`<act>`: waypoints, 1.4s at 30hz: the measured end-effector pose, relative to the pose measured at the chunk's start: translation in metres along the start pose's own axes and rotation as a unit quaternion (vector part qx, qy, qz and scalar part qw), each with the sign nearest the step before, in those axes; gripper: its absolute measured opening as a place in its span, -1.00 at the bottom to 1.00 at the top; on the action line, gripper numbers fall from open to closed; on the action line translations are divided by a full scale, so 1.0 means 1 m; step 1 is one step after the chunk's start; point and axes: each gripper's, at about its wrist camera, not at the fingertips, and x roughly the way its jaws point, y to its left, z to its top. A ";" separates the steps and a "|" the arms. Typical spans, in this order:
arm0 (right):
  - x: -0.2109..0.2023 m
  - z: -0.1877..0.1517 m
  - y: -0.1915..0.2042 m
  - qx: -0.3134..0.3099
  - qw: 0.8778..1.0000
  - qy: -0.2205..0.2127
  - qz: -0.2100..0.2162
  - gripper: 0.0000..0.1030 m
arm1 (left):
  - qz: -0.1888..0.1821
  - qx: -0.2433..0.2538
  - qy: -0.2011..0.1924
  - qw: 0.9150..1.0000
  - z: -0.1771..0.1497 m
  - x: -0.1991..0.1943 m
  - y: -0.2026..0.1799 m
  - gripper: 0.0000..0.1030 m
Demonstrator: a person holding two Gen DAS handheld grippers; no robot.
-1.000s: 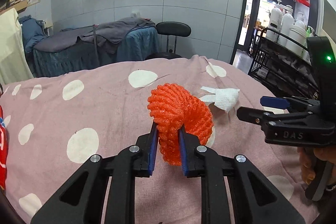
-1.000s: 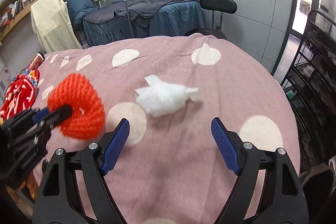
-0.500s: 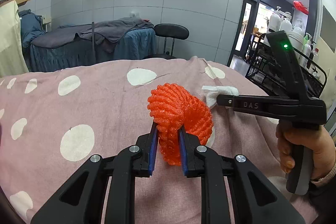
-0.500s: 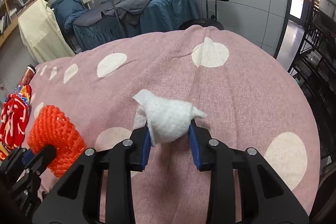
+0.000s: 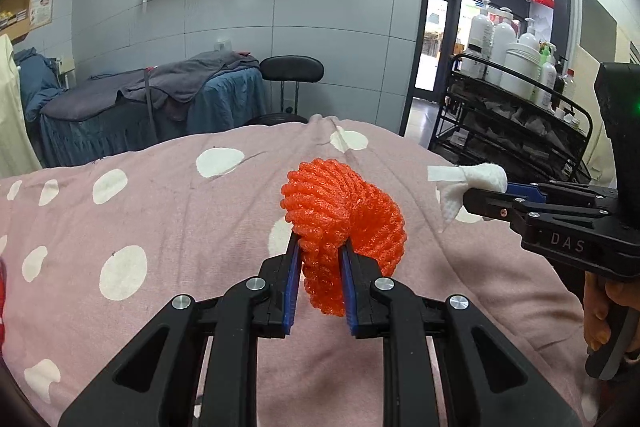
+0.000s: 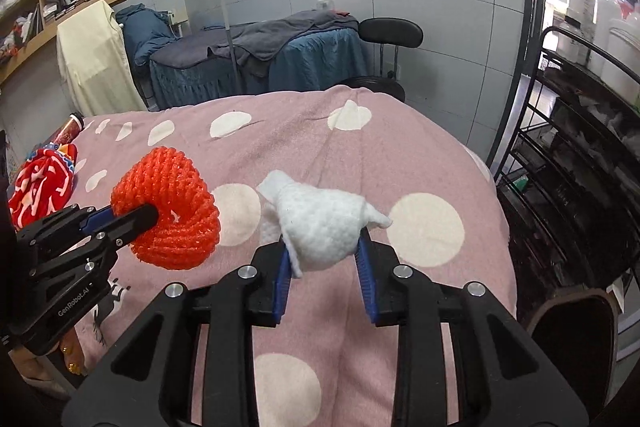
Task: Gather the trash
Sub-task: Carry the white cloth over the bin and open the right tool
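Note:
My left gripper point(image 5: 319, 247) is shut on an orange foam net sleeve point(image 5: 344, 211) and holds it above the pink dotted bed cover point(image 5: 160, 219). The sleeve also shows in the right wrist view point(image 6: 168, 211), with the left gripper point(image 6: 140, 217) clamped on it. My right gripper point(image 6: 323, 247) is shut on a crumpled white tissue point(image 6: 320, 223), lifted off the cover. In the left wrist view the right gripper point(image 5: 476, 201) comes in from the right with the tissue point(image 5: 468, 183) at its tip.
A red patterned bag point(image 6: 40, 183) and a can point(image 6: 68, 127) lie at the bed's left edge. A black metal cart point(image 5: 516, 123) with white bottles stands to the right. A dark bin point(image 6: 572, 331) sits on the floor at lower right. A blue-covered bed point(image 6: 256, 59) and a stool point(image 6: 390, 35) stand behind.
My right gripper closed on the white tissue and lifted it off the cover. The left gripper kept its hold on the orange sleeve and rose a little.

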 end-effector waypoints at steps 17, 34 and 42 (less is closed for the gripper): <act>-0.112 -0.089 -0.087 0.088 0.993 -0.035 -0.070 -0.41 | -0.080 0.049 0.008 0.996 -0.021 -0.035 -0.106 -0.63; -0.156 -0.167 -0.169 0.177 0.972 -0.028 -0.152 -0.40 | -0.128 0.083 0.016 0.988 -0.038 -0.044 -0.176 -0.63; -0.123 -0.202 -0.212 0.211 0.959 0.031 -0.185 -0.40 | -0.137 0.095 0.022 0.986 -0.042 -0.044 -0.192 -0.63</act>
